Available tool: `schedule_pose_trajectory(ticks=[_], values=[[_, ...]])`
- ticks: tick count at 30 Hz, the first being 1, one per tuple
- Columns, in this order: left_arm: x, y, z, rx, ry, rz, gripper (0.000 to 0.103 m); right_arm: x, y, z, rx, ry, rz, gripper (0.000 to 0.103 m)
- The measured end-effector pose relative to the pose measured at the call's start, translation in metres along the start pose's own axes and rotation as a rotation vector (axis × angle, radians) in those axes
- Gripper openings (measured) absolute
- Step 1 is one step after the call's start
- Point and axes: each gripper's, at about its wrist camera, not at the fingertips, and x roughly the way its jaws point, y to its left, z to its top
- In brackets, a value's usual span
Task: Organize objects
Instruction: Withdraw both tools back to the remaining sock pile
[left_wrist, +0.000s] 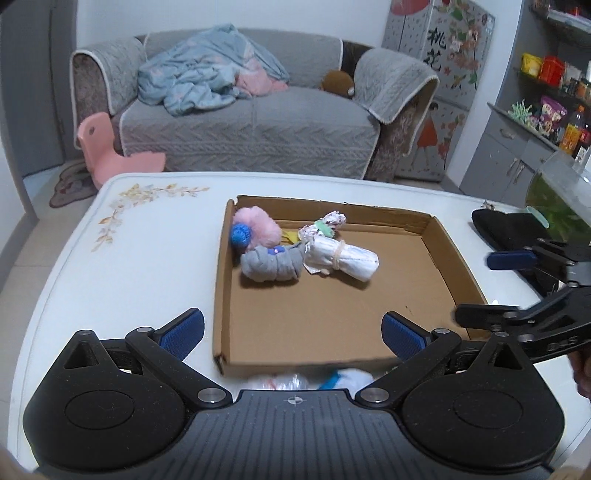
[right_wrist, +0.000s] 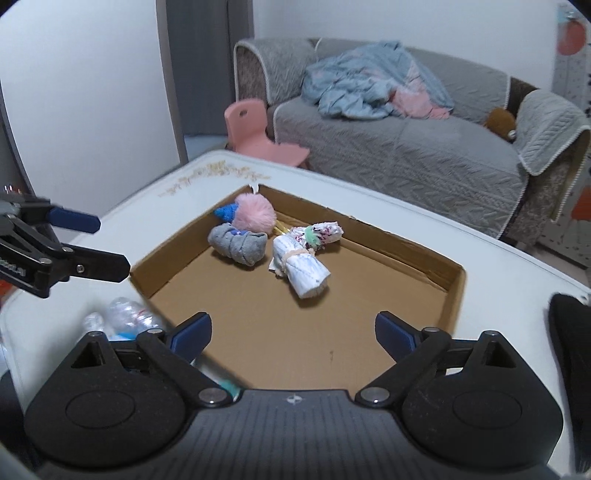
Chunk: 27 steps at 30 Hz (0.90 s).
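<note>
I have both sets of tongs over the near side of the bench (left_wrist: 122, 258), tilted down toward a shallow cardboard tray (left_wrist: 436, 280). The left tongs (left_wrist: 291, 338) stand wide with nothing between their blue pads; the tray's near wall sits just past them. The right tongs (right_wrist: 293, 334) are also spread wide and empty, hovering over the tray's bare brown floor.

In the left wrist view the right tongs come in at 3 o'clock, over the tray's right wall. In the right wrist view the left tongs (right_wrist: 107, 243) enter at 9 o'clock, beside the tray's left wall.

The sorted things are bunched in the tray's far left part:
- a pink pompom (left_wrist: 258, 227) in the corner, with a blue knitted ball (left_wrist: 240, 233) touching it;
- a grey rolled sock (left_wrist: 271, 264) just nearer than those;
- a white rolled cloth with a rubber band (left_wrist: 341, 260) lying beside the sock, at its 3 o'clock;
- a smaller patterned roll (left_wrist: 328, 223) behind the white one, with a green clip on it.

Outside the tray, at 6 o'clock in the left view, a blurred clear plastic bottle (right_wrist: 125, 314) lies on the bench close to the tray's near wall. A black object (left_wrist: 513, 229) rests on the bench at 3 o'clock, well apart from the sorted things.
</note>
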Motion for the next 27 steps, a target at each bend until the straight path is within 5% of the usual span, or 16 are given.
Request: schedule_pose_trajectory(ticks=[8,14,27], values=[[-0.017,0.008,-0.065,-0.049,-0.091,0.043,0.102,-0.056,0.001,-0.079,0.082,-0.159,-0.065,0.101],[-0.012,0.009,-0.108,-0.061,-0.147,0.06,0.102,-0.05,0.006,-0.133,0.103,-0.214,-0.15,0.101],[0.011,0.034,-0.142,-0.096,-0.102,0.09,0.102,-0.027,0.001,-0.158,0.161,-0.194,-0.139,0.094]])
